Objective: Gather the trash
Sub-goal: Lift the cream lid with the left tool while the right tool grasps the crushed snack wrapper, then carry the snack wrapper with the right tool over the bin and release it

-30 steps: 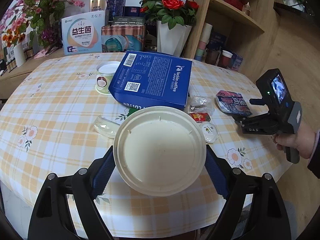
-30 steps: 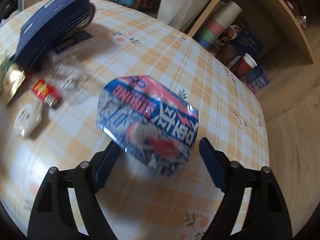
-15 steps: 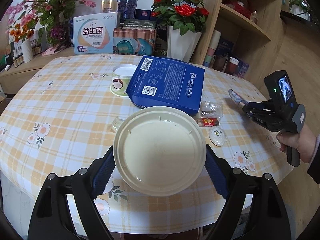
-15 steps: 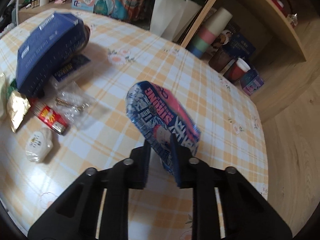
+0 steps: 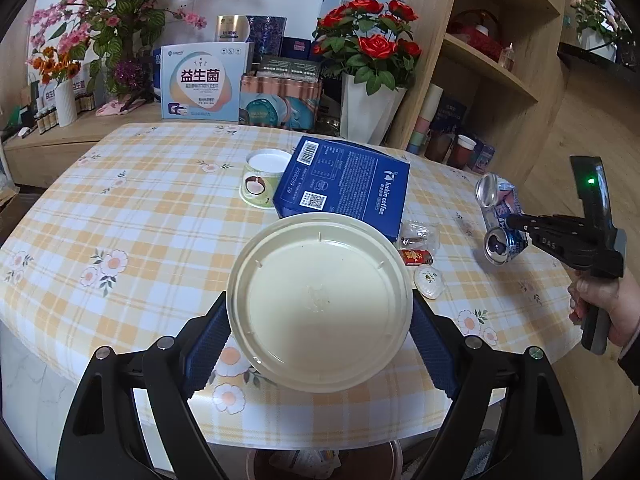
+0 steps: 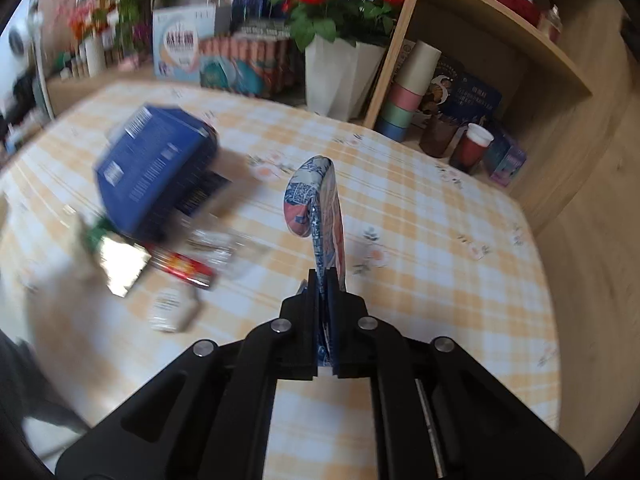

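Crushed can, frame centre, pinched flat between the closed fingers of the right gripper, lifted clear of the tablecloth for carrying. Left gripper, lower centre, clamps a round lid by its rim. Blurred wrappers, probably remaining trash, lie centre left.

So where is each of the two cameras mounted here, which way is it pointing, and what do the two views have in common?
Left wrist: on the left claw, looking across the checked table toward the flower shelf; its fingers grip a round cream lid, and the person's right hand shows.
Right wrist: on the right claw, facing the wooden shelf; its fingers pinch a flattened can.
Shared: the blue coffee box, the white rose vase, and the can.
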Demonstrator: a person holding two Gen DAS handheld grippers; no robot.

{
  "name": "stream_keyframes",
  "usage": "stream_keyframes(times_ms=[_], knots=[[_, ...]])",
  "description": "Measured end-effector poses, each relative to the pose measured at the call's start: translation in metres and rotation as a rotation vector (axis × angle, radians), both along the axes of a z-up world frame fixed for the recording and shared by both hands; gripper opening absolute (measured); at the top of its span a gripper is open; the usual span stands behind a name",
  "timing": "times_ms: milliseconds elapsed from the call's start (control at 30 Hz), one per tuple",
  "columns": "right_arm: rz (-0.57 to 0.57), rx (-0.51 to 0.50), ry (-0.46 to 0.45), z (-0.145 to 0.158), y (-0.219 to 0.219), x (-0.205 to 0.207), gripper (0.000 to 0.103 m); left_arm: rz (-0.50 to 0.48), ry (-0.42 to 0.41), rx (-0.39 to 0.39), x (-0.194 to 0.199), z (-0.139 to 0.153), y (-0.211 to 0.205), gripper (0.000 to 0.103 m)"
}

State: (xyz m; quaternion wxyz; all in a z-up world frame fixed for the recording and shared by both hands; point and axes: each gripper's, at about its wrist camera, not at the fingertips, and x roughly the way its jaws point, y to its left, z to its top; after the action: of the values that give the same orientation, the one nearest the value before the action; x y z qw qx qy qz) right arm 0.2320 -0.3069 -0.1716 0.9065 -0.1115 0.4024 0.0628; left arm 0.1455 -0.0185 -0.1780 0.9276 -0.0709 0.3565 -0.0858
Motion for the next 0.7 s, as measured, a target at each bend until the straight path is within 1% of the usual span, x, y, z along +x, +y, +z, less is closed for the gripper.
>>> stream_keyframes(times_ms=[67, 200, 300, 467, 567, 700], knots=[[0.002, 0.086, -0.007, 0.009, 0.003, -0.012, 0.008, 0.005, -0.006, -0.002, -0.006, 0.005, 0.006, 0.083], [0.016, 0.206, -0.026, 0.023, 0.014, -0.037, 0.008, 0.008, -0.014, -0.003, -0.019, 0.014, 0.016, 0.083], [0.023, 0.272, -0.038, 0.031, 0.022, -0.056, 0.008, 0.008, -0.018, -0.001, -0.033, 0.020, 0.024, 0.083], [0.023, 0.382, -0.070, 0.046, 0.029, -0.102, 0.008, 0.004, -0.025, -0.023, -0.055, 0.029, 0.034, 0.083], [0.039, 0.407, -0.095, 0.054, 0.032, -0.132, 0.008, -0.008, -0.029, -0.026, -0.069, 0.034, 0.037, 0.083], [0.064, 0.412, -0.106, 0.057, 0.038, -0.167, 0.008, -0.020, -0.036, -0.024, -0.087, 0.041, 0.039, 0.083]])
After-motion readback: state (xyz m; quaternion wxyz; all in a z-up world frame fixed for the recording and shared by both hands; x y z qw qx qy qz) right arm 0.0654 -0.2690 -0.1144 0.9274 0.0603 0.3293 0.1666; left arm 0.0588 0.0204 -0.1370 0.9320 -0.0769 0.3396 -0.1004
